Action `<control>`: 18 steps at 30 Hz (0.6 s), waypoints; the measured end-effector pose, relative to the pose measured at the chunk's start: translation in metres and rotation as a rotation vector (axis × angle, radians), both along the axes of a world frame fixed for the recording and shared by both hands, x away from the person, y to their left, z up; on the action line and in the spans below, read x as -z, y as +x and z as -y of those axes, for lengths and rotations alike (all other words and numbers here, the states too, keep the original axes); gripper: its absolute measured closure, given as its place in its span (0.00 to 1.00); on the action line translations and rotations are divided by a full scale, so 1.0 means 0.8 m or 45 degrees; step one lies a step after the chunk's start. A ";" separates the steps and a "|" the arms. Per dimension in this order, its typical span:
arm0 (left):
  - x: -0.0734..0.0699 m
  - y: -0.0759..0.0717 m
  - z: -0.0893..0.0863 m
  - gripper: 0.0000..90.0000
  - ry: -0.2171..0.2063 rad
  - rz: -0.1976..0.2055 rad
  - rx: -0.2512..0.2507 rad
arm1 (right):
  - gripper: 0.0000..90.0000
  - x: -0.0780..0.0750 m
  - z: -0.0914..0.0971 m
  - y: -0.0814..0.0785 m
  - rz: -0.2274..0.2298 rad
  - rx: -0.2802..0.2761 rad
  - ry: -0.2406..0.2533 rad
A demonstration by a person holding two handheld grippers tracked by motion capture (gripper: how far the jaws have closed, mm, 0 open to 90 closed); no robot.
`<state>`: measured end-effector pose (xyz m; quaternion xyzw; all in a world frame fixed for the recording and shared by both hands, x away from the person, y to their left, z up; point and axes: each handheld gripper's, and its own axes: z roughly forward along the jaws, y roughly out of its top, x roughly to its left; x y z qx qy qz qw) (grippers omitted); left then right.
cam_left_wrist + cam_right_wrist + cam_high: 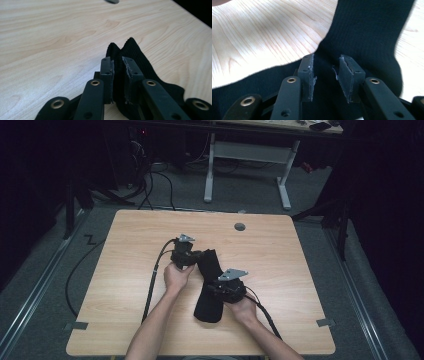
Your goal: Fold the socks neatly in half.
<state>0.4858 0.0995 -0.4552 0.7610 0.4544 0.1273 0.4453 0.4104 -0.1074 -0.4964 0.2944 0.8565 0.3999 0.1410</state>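
- Pinching the far end of the black sock (210, 285), the left claw (117, 75) has it gripped and bunched.
- The right claw (325, 75), jaws half spread over the sock's middle, grips nothing.
- Judged: folding on the desk (280, 245) barely begun; sock's near end lies flat.

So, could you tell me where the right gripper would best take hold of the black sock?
Probably at the near end of the black sock, coming from above. The left gripper already pinches the far end, and the right gripper hangs open over flat fabric, which needs pinching into a fold.
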 end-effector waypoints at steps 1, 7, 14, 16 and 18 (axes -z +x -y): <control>-0.002 -0.002 0.000 0.88 -0.008 0.008 0.007 | 0.72 0.000 -0.003 0.001 -0.002 -0.001 -0.002; -0.017 -0.020 0.002 0.88 -0.040 0.063 0.095 | 0.73 0.010 -0.009 0.014 -0.045 0.025 0.003; -0.016 -0.042 0.002 0.88 -0.109 0.091 0.169 | 0.73 0.013 -0.008 0.027 -0.009 0.072 0.011; -0.014 -0.042 0.002 0.88 -0.112 0.089 0.162 | 0.72 0.009 -0.012 0.033 -0.013 0.070 -0.027; -0.013 -0.042 0.000 0.88 -0.124 0.088 0.151 | 0.70 0.008 -0.012 0.034 -0.006 0.069 -0.042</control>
